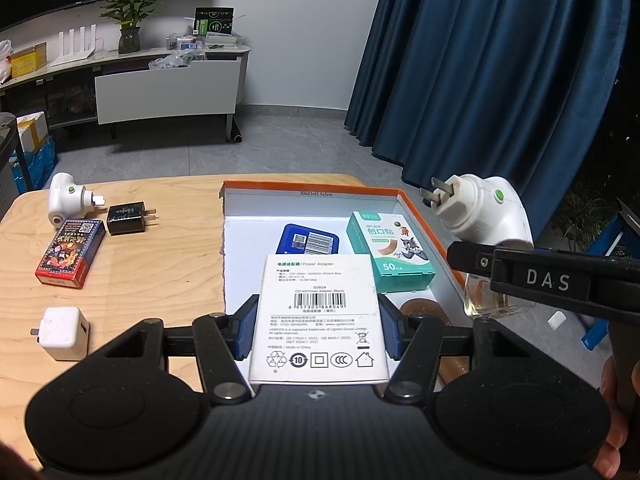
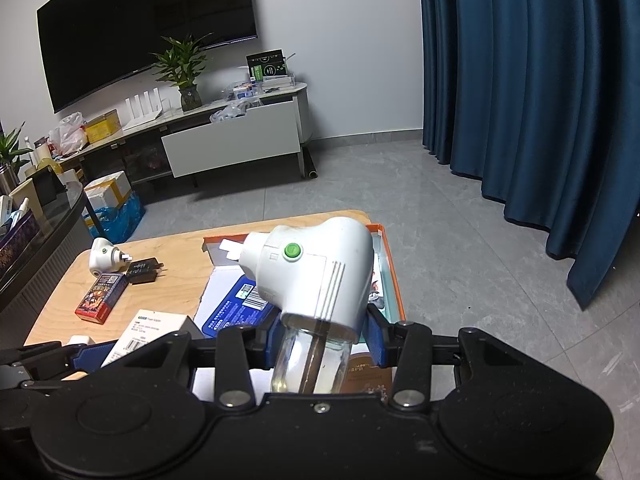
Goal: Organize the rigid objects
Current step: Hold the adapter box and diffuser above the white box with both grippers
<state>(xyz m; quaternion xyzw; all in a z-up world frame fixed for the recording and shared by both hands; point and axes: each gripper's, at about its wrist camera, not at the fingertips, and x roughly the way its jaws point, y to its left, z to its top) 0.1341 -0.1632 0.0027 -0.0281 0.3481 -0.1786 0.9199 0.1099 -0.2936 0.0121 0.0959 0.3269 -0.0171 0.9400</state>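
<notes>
My left gripper (image 1: 318,320) is shut on a white power adapter box (image 1: 320,280), its blue pads pressing both sides, and holds it over an orange-rimmed storage box (image 1: 312,189). Inside that lie a blue box (image 1: 308,240), a teal bandage box (image 1: 394,256) and a brown round item (image 1: 424,310). My right gripper (image 2: 324,336) is shut on the clear bottle of a white plug-in vaporizer (image 2: 320,272) with a green button, above the storage box's right side. From the left wrist, that vaporizer (image 1: 484,208) shows with its prongs pointing left.
On the wooden table (image 1: 160,280) left of the storage box lie a second white vaporizer (image 1: 66,200), a black charger (image 1: 128,218), a card deck (image 1: 70,254) and a white cube charger (image 1: 64,332). Beyond the table are grey floor and a blue curtain (image 1: 500,80).
</notes>
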